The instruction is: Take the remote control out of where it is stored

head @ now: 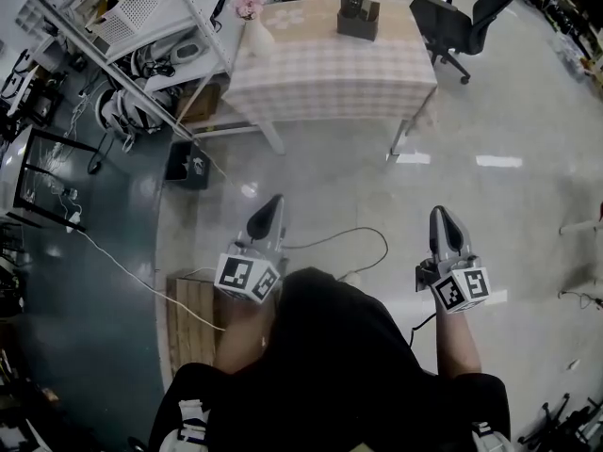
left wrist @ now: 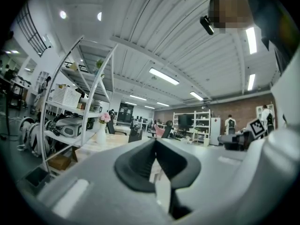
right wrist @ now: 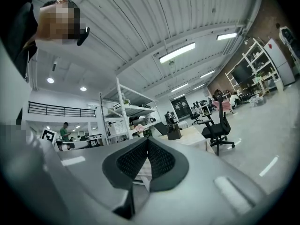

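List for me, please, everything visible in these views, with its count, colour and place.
table: one, pink-and-white checked, ahead at the head view's top.
vase: one, white, holding pink flowers, on the table's left end.
holder: one, dark, on the table's far side; contents too small to tell.
office chair: one, black, right of the table.
shelving rack: one, white, left of the table, loaded.
box: one, black, on the floor near the rack.
wooden board: one, light brown, on the floor, lower left of the head view.
left tool: one, grey, shut, empty, pointing toward the table.
right tool: one, grey, shut, empty, beside it.
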Available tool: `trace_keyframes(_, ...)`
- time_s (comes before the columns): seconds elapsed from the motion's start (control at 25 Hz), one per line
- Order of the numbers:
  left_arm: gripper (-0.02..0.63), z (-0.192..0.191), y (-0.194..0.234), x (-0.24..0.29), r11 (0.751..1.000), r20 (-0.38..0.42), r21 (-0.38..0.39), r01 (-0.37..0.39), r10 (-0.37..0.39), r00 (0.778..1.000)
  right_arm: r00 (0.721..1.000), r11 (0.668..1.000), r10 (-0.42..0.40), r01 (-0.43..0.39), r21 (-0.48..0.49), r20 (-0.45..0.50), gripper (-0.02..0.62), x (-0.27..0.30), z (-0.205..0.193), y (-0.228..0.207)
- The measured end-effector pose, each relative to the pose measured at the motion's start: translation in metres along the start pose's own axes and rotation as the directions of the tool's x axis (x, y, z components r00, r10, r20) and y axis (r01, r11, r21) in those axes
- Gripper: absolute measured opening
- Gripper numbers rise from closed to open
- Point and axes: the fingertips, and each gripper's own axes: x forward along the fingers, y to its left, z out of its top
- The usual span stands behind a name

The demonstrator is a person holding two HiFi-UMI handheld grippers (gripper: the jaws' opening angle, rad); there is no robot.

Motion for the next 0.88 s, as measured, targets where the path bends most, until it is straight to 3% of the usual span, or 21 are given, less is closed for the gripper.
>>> trace_keyframes(0.4, 0.000, -0.010, -0.013, 0.009, 0.999, -0.036, 0.024, 0.027, -0.026, 0.999, 1.000, 1.000, 0.006, -0.005, 0.018, -0.022, 0.005, 0.004, -0.012, -0.009)
trace_keyframes(0.88, 0.000, 0.002, 0.027, 0.081, 0.994, -0.012, 0.022, 0.105, -0.105, 0.994, 0.998, 0.998, -0.066, 0.066, -0.023, 0.000, 0.005, 0.058, 0.000, -0.032)
